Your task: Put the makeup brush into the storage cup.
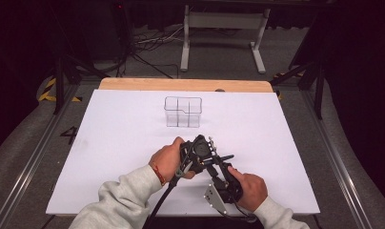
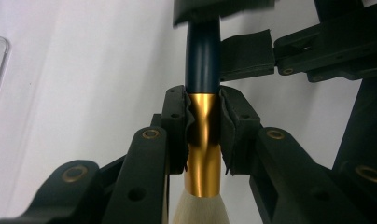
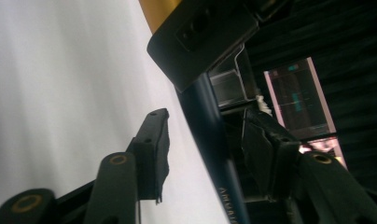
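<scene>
Two grippers meet near the tabletop's (image 1: 133, 143) front edge, before a clear organizer (image 1: 183, 112). My left gripper (image 2: 203, 128) clamps the brush's (image 2: 203, 60) rigid, likely slippery gold ferrule (image 2: 203, 154). My right gripper (image 3: 205, 149) gapes around its slim, light handle (image 3: 210, 135).

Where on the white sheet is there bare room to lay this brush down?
The white sheet is bare left of the clear organizer, right of it toward the sheet's right edge, and between it and the grippers. It is crowded at front centre, where the left gripper and right gripper meet on the brush.
</scene>
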A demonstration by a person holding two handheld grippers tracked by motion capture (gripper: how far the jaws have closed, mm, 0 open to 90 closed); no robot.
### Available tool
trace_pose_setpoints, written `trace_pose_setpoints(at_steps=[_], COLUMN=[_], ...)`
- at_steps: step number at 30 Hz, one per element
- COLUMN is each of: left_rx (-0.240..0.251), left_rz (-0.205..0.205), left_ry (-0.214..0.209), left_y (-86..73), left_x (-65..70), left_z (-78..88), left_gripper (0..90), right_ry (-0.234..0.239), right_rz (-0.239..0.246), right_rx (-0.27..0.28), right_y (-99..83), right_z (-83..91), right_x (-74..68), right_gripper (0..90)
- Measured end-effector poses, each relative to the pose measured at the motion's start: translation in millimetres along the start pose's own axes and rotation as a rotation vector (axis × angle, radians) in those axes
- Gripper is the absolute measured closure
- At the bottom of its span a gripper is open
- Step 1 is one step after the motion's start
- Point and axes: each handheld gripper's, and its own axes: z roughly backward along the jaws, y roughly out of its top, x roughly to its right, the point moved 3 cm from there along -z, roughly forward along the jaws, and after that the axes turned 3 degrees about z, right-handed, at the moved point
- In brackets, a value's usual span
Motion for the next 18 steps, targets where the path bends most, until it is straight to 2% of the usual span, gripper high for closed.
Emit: trace_pose_setpoints(at_steps=[1,3,5,9,10,13,18], left_rx=[-0.012,-0.023,-0.023,-0.019,-0.031,-0.028,-0.009], left_rz=[0.004,-0.007,-0.004,0.008,0.003,0.005,0.020], left_ry=[0.003,0.002,0.006,0.004,0.008,0.011,0.007], left_y=[0.3,0.6,0.8,1.9,2.3,3.0,3.3], left_x=[0.0,-0.5,-0.7,1.2,0.9,0.9,1.0], left_z=[-0.8,-1.6,-1.8,-4.7,-4.0,-5.6,-6.6], left_gripper=[73.9,73.9,73.9,73.9,73.9,73.8,73.7], right_ry=[-0.014,-0.035,-0.045,-0.043,-0.044,-0.052,-0.045], right_rz=[0.009,0.066,0.084,0.148,0.162,0.195,0.199], right_rx=[-0.001,-0.018,-0.022,-0.048,-0.050,-0.080,-0.098], right_y=[2.3,4.4,5.4,8.8,9.9,11.5,11.4], right_z=[-0.5,-0.3,-1.0,-3.1,-3.7,-4.2,-5.3], right_x=[-2.4,-2.8,-3.9,-8.6,-9.0,-13.3,-14.0], right_gripper=[56.1,61.0,62.8,69.3,70.2,73.8,74.7])
